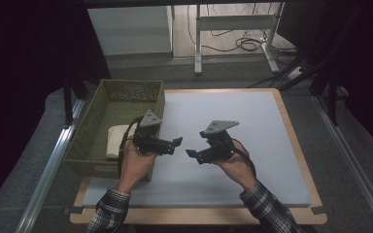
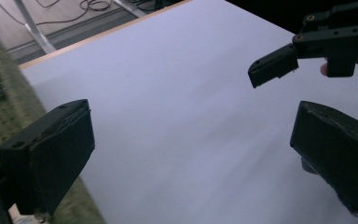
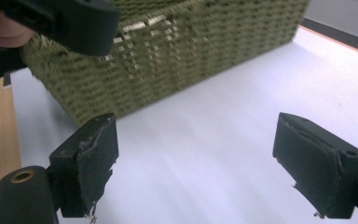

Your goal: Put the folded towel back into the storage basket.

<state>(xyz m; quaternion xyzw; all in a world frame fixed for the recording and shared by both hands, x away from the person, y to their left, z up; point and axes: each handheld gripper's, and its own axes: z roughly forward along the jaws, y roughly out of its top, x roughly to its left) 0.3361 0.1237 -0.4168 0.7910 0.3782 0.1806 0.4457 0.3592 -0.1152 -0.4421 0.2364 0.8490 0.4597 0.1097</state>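
Note:
Over the white mat (image 1: 257,131) my two grippers face each other, a short gap between their tips. My left gripper (image 1: 176,144) is held beside the olive woven basket (image 1: 91,114) and is open; in the left gripper view its jaws (image 2: 191,154) stand wide apart over bare mat with nothing between them. My right gripper (image 1: 192,154) is open too, and its jaws (image 3: 203,163) frame empty mat with the basket wall (image 3: 177,51) beyond. A folded cream cloth (image 1: 116,141) lies inside the basket. A jaw of the right gripper (image 2: 272,67) shows in the left gripper view.
The mat lies on a wooden table (image 1: 291,126) whose edge borders it. The basket stands on the table's left side, overhanging it. Metal rails (image 1: 48,165) run along both sides. Behind the table are white desk legs (image 1: 197,43) and loose cables (image 1: 245,43) on the floor.

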